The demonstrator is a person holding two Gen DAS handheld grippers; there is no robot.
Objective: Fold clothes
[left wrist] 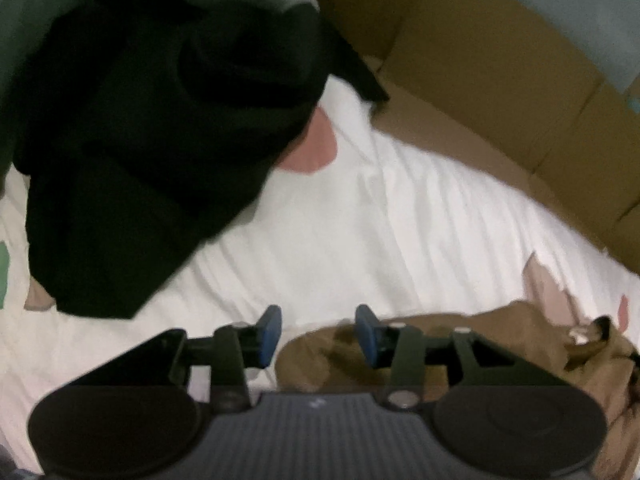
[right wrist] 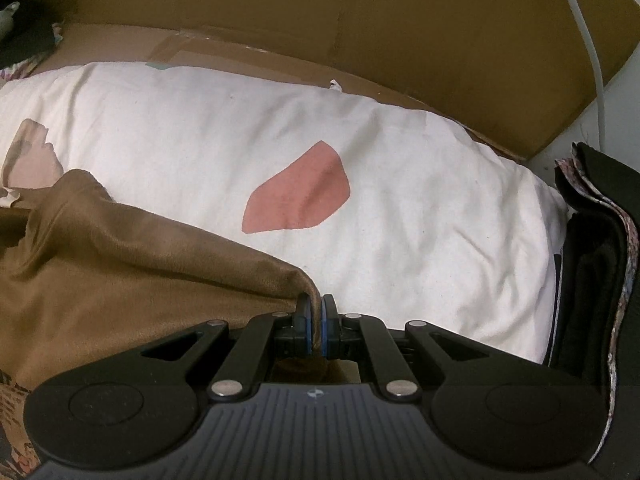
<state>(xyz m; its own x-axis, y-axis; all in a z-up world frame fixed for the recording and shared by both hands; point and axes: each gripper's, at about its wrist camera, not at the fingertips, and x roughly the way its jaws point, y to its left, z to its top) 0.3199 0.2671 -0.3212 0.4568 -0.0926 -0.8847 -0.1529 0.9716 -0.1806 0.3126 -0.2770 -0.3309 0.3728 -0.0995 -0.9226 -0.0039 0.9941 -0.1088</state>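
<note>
While the brown garment (right wrist: 120,280) lies on the white sheet (right wrist: 400,200), the right gripper (right wrist: 316,328) pinches its edge; the left gripper (left wrist: 318,336) stands spread, nothing between its pads, beside the brown cloth.

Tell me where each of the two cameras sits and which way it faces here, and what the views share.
Left wrist: sits on the left claw, looking steeply down at the white bedding, a black garment and the brown garment; its open fingers show, nothing between them.
Right wrist: sits on the right claw, looking down at the same bedding; its fingers are shut on the brown garment's edge.
Shared: white bedding, brown garment, cardboard box wall.
</note>
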